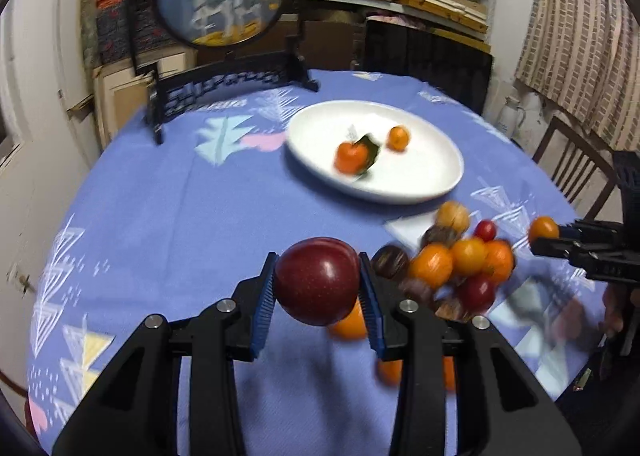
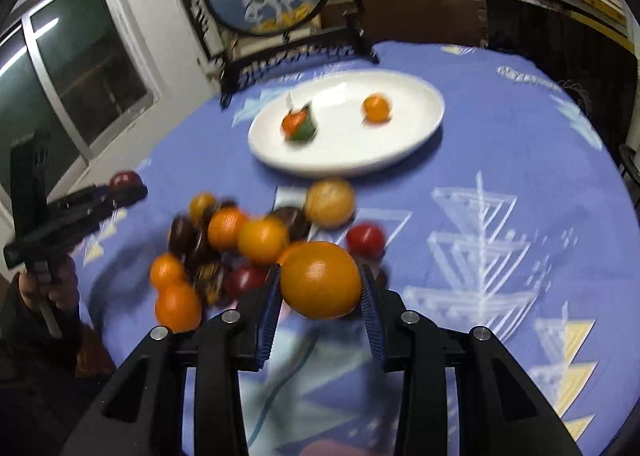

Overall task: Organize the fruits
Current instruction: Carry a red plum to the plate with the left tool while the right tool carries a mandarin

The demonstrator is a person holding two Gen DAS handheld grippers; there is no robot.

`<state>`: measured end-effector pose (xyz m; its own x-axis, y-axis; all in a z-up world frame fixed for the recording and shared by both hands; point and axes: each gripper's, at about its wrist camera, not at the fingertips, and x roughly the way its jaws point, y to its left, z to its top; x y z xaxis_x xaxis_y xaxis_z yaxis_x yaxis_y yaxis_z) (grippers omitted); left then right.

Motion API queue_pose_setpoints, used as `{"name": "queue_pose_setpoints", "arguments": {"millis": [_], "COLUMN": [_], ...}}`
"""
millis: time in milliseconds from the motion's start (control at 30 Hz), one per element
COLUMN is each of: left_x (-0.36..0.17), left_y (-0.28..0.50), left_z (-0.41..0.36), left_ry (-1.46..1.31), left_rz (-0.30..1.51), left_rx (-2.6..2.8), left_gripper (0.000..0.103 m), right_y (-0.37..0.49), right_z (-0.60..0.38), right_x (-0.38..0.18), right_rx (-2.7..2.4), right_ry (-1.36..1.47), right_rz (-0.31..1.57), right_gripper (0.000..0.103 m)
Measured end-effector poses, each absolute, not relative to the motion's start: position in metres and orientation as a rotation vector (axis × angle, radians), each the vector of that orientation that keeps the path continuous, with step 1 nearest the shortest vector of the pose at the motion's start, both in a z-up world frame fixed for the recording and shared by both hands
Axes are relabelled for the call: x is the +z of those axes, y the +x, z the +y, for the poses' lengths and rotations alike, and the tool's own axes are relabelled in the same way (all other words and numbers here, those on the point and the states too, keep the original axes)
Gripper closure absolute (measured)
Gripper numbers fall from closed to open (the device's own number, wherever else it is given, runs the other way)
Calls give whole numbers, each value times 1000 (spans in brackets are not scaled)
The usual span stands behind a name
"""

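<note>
Now I have the left gripper [image 1: 318, 288] clamped on a dark red plum [image 1: 317, 280] and the right gripper [image 2: 320, 288] clamped on an orange [image 2: 320, 280], both short of the white plate [image 2: 416, 127] (two small fruits on it), fruit pile [image 2: 240, 244] just before it on the table [image 2: 520, 159].

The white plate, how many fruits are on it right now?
2 on the white plate: an orange fruit with a green leaf left of centre, and a small orange fruit to its right. Nothing looks hidden.
</note>
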<state>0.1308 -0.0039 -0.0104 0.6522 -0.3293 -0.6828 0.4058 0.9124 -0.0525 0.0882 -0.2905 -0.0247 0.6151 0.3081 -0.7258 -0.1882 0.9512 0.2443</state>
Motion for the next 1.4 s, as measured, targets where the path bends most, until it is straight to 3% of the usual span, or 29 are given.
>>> {"name": "queue_pose_setpoints", "arguments": {"millis": [233,467,500,533,600,633,900,1200,1333,1400], "left_x": [-3,-37,-38,-36,-26,-19,6,-27,-48,-56], "left_y": [199,265,271,274,270,265,179,71,60,60], "left_z": [-89,-150,-151,-151,-142,-135,-87,-43,-33,-28], "left_ry": [150,209,204,190,161,152,196,294,273,260], "left_rz": [823,938,950,947,902,875,755,712,764,777], "left_rx": [-539,-536,-524,-518,-499,-502,-540,-557,-557,-541], "left_gripper": [65,64,60,47,32,30,30,31,57,58], "right_y": [166,250,254,257,254,250,184,106,84,77], "right_z": [-313,-313,-314,-315,-318,-320,-322,-316,-313,-309], "right_x": [-5,-39,-40,-38,-34,-32,-18,-29,-40,-44], "right_rx": [290,237,225,207,193,193,170,147,153,156], "right_ry": [210,220,221,223,229,231,200,160,180,178], "right_rz": [817,900,891,873,848,838,792,796,825,838], "right_gripper": [65,62,58,54,54,54,49,48,48,48]}}
